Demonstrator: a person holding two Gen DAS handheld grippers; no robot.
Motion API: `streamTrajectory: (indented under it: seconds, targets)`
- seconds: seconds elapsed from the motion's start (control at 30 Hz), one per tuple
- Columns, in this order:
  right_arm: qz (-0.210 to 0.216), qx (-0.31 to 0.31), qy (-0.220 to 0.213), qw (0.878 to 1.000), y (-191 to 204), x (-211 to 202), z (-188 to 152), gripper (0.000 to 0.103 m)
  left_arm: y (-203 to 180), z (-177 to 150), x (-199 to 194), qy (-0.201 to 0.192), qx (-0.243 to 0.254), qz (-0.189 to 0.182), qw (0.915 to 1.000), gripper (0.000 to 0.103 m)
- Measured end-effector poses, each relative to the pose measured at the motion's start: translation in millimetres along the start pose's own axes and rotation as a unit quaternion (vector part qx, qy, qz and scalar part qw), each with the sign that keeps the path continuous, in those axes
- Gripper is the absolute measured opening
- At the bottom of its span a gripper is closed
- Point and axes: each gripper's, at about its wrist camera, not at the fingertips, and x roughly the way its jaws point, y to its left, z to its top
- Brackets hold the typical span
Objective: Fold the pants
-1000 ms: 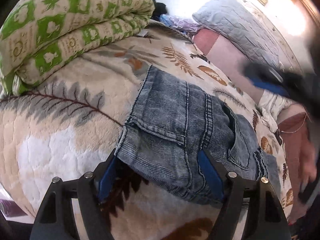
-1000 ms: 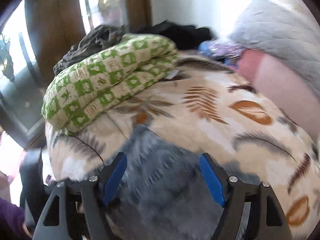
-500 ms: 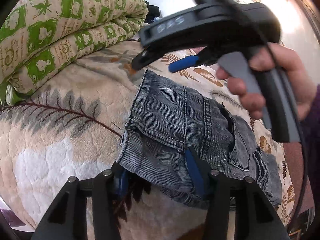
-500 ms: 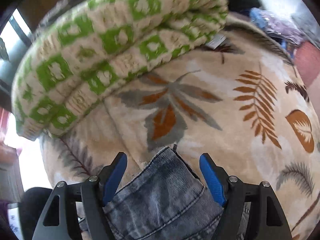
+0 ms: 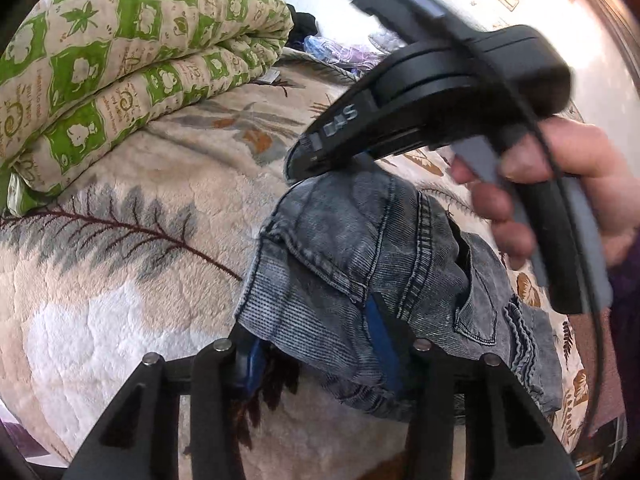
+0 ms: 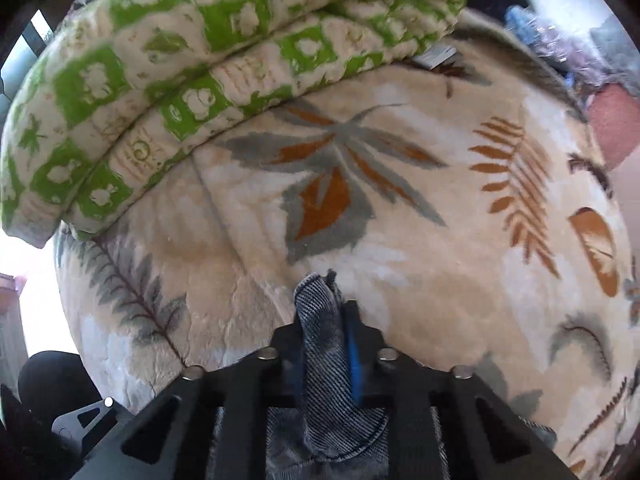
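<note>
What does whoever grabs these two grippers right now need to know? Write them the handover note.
Left gripper: jaws have just been closing on the near edge of the grey denim pants; blue pads press the fabric.
Right gripper: jaws have just snapped shut on a bunched far corner of the pants.
Pants lie on the leaf-print fleece blanket, below the folded green-checked quilt.
Done: both corners gripped.
Left: the next fold and smoothing flat; how many folds are already in I cannot tell.
</note>
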Motion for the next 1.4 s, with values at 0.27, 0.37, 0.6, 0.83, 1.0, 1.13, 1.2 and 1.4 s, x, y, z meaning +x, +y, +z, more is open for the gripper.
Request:
streamTrajectory:
  seconds: [0.27, 0.37, 0.6, 0.83, 1.0, 1.13, 1.2, 1.4]
  targets:
    - [-0.027, 0.074, -0.08, 0.994, -23.6, -65.1, -42.5, 0.006, -20.1, -4.9, -9.1, -0.033, 0.044, -0.004, 0.9985, 0.033]
    - [-0.036, 0.106, -0.117, 0.987, -38.9, -90.8, -64.4, 0.006, -31.7, -6.8, -15.3, -0.051, 0.063, -0.008, 0.9967, 0.032]
    - [-0.047, 0.194, -0.211, 0.957, -81.7, -142.3, -133.8, 0.006, -85.8, -24.3, -42.0, -0.12, 0.164, -0.039, 0.9783, 0.031]
    - [-0.059, 0.309, -0.288, 0.905, -147.6, -186.0, -245.2, 0.006, -136.7, -57.0, -88.0, -0.156, 0.268, -0.159, 0.9371, 0.031]
    - [-0.047, 0.392, -0.314, 0.864, -208.3, -193.3, -317.1, 0.006, -154.0, -54.4, -92.7, -0.153, 0.3, -0.166, 0.9268, 0.032]
    - [-0.033, 0.446, -0.337, 0.829, -240.0, -186.5, -366.2, 0.006, -162.1, -27.4, -68.4, -0.129, 0.307, -0.146, 0.9317, 0.032]
    - [-0.029, 0.467, -0.342, 0.815, -251.3, -180.5, -384.8, 0.006, -172.0, -18.7, -53.9, -0.106, 0.311, -0.142, 0.9338, 0.032]
    - [-0.027, 0.502, -0.315, 0.805, -277.1, -160.5, -422.3, 0.006, -228.2, -49.2, -26.3, -0.074, 0.368, -0.166, 0.9118, 0.032]
